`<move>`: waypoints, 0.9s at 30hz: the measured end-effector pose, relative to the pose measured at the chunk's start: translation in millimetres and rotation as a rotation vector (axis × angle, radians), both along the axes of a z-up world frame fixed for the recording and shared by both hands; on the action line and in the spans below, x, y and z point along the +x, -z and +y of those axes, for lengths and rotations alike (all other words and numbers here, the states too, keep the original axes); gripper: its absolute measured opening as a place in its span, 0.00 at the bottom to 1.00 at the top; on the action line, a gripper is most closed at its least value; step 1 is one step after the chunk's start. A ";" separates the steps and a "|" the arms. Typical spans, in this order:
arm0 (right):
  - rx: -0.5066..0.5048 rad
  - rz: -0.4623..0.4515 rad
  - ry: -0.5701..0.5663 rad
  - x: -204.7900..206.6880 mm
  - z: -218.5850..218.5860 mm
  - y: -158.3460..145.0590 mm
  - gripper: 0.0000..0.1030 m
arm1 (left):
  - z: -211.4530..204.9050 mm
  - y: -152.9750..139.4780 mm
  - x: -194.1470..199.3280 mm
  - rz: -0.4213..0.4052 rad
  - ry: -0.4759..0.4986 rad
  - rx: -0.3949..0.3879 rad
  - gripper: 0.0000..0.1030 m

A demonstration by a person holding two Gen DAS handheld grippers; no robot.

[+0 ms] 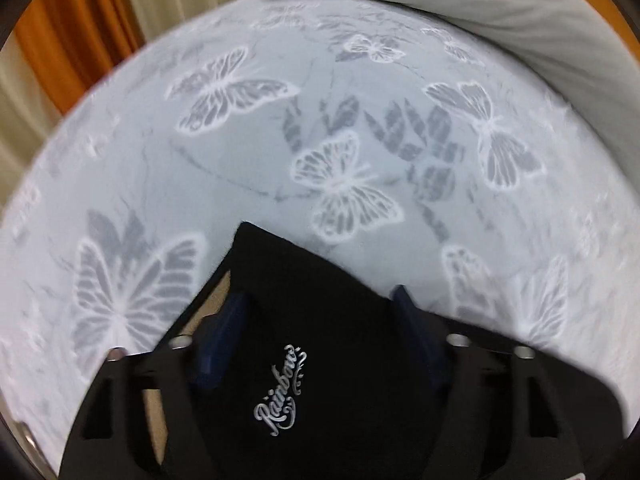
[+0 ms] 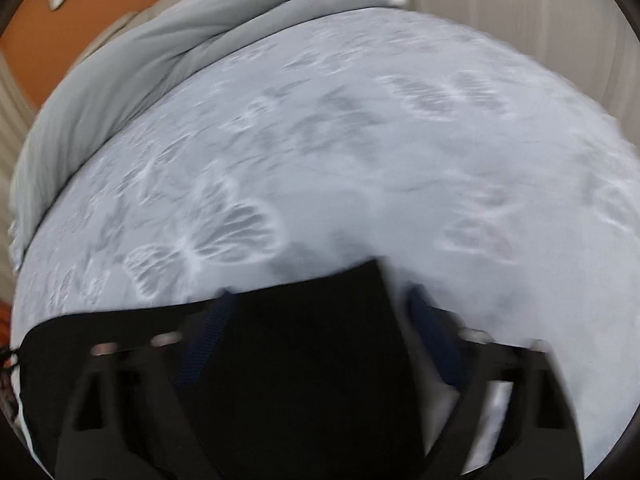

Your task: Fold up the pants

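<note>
black pants (image 1: 312, 320), 1 pair, lifted over the butterfly bedsheet (image 1: 240, 152). left gripper (image 1: 316, 316) and right gripper (image 2: 320, 312) each clamped on a fabric edge. fold apparently in progress; laying down and smoothing left.

A bed (image 1: 248, 148) is covered by a pale sheet printed with butterflies. A grey blanket (image 2: 120, 80) is bunched along its far edge. Orange and cream curtains (image 1: 76, 28) are seen behind it.
</note>
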State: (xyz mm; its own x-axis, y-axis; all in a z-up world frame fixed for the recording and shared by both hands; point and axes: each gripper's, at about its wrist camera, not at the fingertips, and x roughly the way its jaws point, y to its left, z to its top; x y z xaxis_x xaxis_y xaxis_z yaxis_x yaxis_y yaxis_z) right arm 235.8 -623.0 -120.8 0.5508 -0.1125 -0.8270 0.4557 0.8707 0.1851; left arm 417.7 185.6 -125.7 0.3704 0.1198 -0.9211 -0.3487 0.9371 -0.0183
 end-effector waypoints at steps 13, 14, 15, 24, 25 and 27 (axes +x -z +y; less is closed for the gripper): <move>-0.231 -0.336 -0.189 -140.2 50.8 -175.5 0.03 | 23.6 -122.3 -138.1 -0.244 0.198 -0.287 0.06; -0.235 -0.332 -0.186 -155.5 49.7 -180.6 0.03 | 24.6 -129.0 -158.9 -0.252 0.222 -0.294 0.06; -0.240 -0.323 -0.176 -175.0 47.9 -182.6 0.03 | 26.6 -133.7 -180.5 -0.256 0.242 -0.299 0.06; -0.043 -0.203 -0.153 -245.9 77.0 -117.3 0.09 | 32.8 -61.1 -335.5 -0.076 0.331 -0.352 0.06; 0.012 -0.193 -0.161 -244.4 83.6 -108.8 0.09 | 34.9 -51.4 -338.4 -0.065 0.322 -0.359 0.06; 0.134 -0.185 -0.184 -227.6 102.0 -90.7 0.11 | 39.6 -35.1 -341.8 -0.046 0.294 -0.390 0.06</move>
